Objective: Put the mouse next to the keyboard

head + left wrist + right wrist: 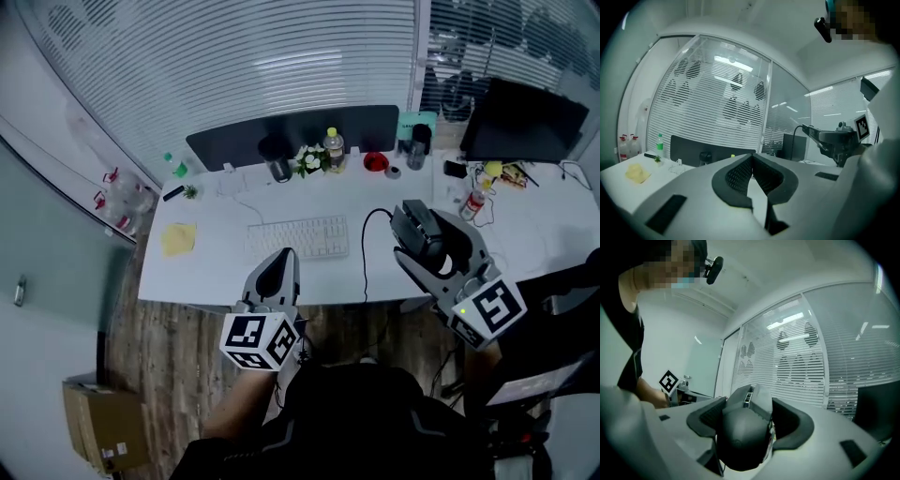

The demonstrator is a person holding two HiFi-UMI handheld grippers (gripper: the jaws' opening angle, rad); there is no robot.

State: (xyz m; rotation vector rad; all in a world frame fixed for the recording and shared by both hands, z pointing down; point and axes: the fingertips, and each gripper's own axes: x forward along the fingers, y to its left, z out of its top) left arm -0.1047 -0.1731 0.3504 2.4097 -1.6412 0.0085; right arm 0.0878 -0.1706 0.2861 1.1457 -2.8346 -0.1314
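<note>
Closest to you, at the bottom of the head view, is your own dark-clothed lap point(361, 422), and just above it sit the two marker cubes on the grippers you are holding.

Your left gripper point(281, 261) points toward the near edge of the white rectangular desk point(225, 272). Its dark ribbed pads point(736, 176) meet at the tips and nothing is between them. It hangs just in front of the white flat keyboard point(298, 236), which lies near the middle of the desk.

Your right gripper point(422, 242) is clamped on the black computer mouse point(415, 223), its jaws spread wide around the mouse's body. Your right gripper view shows the rounded black shell point(743, 437) filling the space between both pads. You are holding the mouse over the right part of the desk, to the right of the keyboard and apart from it. A thin black cable point(366, 258) curves from the mouse and runs down over the front edge of the desk.

A crumpled yellow cloth point(178, 237) lies left of the keyboard. Along the far side stands a dark curved divider panel point(291, 131), and in front of it are a clear bottle with a yellow cap point(333, 150), a small bunch of white flowers point(308, 160) and a dark cup point(278, 169). A black monitor point(525, 122) stands at the far right. A brown cardboard box point(103, 422) sits on the wood-look floor point(178, 347) at the lower left.
</note>
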